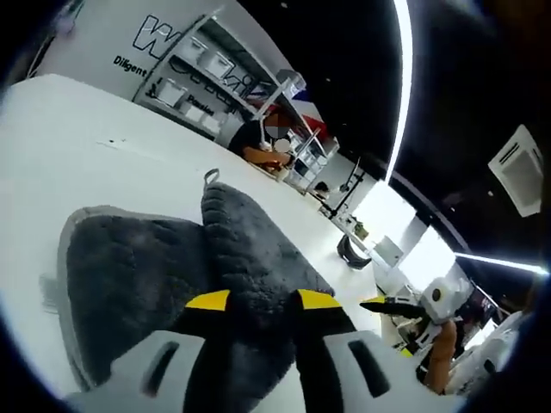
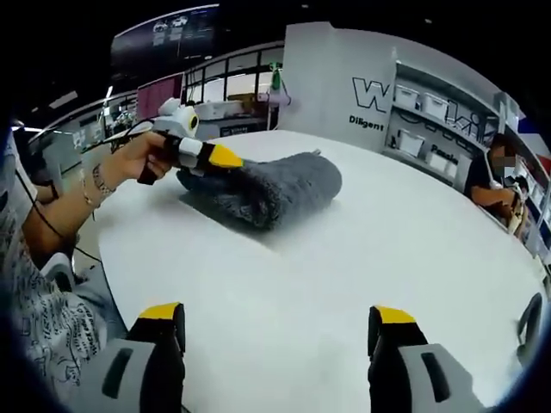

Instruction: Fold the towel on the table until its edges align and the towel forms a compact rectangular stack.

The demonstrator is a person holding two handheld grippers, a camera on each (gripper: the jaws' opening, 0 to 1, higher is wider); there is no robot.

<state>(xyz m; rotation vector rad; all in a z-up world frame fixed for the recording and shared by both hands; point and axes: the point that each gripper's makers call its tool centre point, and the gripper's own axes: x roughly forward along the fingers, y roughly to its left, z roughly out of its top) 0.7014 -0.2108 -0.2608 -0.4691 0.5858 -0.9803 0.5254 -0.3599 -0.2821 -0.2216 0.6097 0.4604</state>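
The white round desk point(image 2: 362, 258) carries the whole job, bare across most of its top. On it lies the grey towel point(image 2: 271, 191), toward the far-left side in the right gripper view, bunched into a thick, rounded fold rather than a flat rectangle; in the left gripper view its upper layer humps up over a lower layer whose pale edge curves out to the left. A small hanging loop point(image 1: 210, 176) sticks up from the far end. The left tool point(image 1: 263, 301) has its yellow-tipped jaws pressed together on a raised ridge of the towel, and the right gripper view shows the person's hand point(image 2: 138, 159) carrying that tool at the towel's left end. The right tool point(image 2: 280, 318) hangs over bare desk well apart from the towel, jaws spread wide and holding nothing. The likely trouble from here is a skewed fold: with one end pinched and the other free, pulling across would probably drag the lower layer along or leave the edges misaligned and lumpy. A thin pinch could also slip off the plush pile.
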